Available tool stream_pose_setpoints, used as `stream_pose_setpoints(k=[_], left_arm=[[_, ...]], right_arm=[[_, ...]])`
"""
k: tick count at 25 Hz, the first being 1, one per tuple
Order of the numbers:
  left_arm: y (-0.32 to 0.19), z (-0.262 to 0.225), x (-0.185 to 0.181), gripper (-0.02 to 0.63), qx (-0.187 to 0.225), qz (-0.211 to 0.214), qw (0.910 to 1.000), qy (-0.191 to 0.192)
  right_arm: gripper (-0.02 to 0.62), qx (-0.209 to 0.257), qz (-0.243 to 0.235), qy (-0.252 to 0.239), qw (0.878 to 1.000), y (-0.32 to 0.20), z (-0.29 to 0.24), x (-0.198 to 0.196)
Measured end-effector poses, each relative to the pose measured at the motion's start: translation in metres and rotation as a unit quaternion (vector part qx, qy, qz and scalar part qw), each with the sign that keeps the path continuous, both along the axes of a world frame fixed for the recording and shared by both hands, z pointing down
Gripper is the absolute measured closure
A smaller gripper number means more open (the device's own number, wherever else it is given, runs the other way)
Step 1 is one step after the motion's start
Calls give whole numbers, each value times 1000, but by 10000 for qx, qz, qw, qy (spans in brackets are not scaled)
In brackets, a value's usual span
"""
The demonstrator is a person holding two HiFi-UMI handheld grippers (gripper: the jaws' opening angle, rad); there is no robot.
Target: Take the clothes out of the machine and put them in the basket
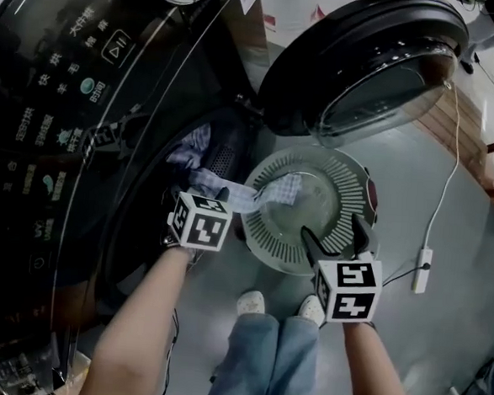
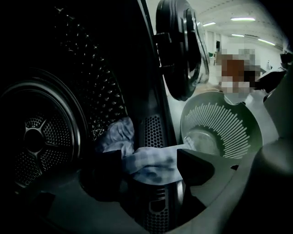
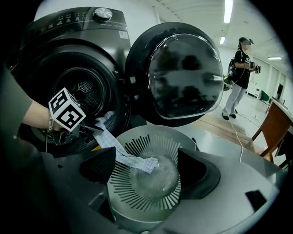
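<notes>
Locate machine (image 1: 32,135) at left, door (image 1: 366,66) open. Find left gripper (image 2: 151,167) at drum mouth (image 1: 220,161), pitched steeply down, jaws set fairly wide around bunched checked cloth (image 1: 281,189), firm clamping not evident. Trace cloth's long axis rightward: one end in drum mouth, other end inside basket (image 1: 349,178). Find right gripper (image 3: 146,167) above basket, jaws wide, empty. Treat left gripper as nearer to cloth's drum end.

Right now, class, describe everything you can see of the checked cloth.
The checked cloth is thin, pale blue-and-white fabric, crumpled into a long strip. It trails out of the machine's drum, with its free end lying inside the slotted basket. A bunched part sits between the left gripper's parted jaws.
</notes>
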State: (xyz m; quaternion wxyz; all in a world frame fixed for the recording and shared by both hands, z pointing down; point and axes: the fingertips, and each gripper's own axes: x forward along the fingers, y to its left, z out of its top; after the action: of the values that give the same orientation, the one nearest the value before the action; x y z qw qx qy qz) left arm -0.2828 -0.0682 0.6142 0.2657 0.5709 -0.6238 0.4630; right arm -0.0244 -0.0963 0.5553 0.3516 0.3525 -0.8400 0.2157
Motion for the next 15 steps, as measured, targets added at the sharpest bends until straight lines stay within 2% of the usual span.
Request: stream_pose_setpoints(k=[4,6,10,13,15], left_arm=[[-4,18,-11,233,-182,108,9998,-24],[-5,23,-11,247,-213,77,9996,150],[-4,30,-9,320,-265,-200,9981,524],[-3,24,-8,365,-218,-181,9992,289],[-3,15,-9,438,-122,-220,9997,69]], right_arm=[[175,-6,-90,-31,10000,0,8,-13],[176,-13,-144,-3,9999,2,12,-15],[179,-68,-169,65,9998,6,17,-10],[181,-83,-133,87,9998,7,17,-5],[185,-79,-115,84,9999,7,14,-2]])
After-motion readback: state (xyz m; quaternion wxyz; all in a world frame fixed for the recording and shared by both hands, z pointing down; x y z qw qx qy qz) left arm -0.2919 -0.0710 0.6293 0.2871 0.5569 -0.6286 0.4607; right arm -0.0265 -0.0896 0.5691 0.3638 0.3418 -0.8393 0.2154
